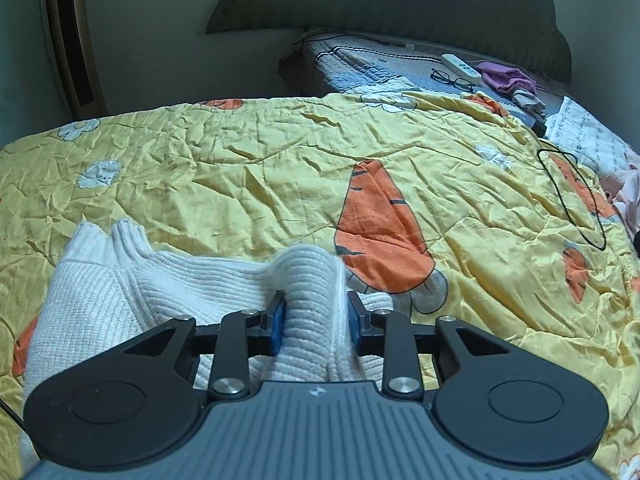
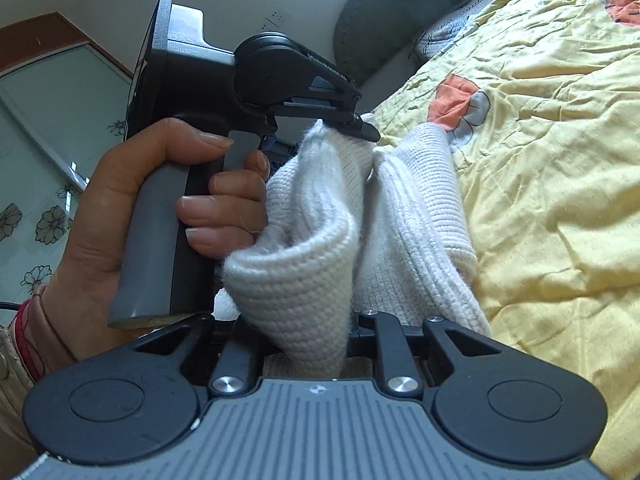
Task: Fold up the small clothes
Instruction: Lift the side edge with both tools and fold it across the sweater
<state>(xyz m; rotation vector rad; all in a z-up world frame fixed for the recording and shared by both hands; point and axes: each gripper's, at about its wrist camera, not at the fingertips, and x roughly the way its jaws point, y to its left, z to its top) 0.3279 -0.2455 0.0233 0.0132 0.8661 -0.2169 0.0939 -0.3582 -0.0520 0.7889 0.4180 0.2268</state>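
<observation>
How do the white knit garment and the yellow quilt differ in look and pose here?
The white knit garment is plain and ribbed; the yellow quilt is smooth, creased, printed with orange carrots. The garment is bunched, partly lifted in the left gripper and right gripper; the quilt lies spread. Both are fabric.

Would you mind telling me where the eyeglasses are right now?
In the left wrist view, the eyeglasses lie at the upper right on the grey quilted mattress, beside the white power strip.
</observation>
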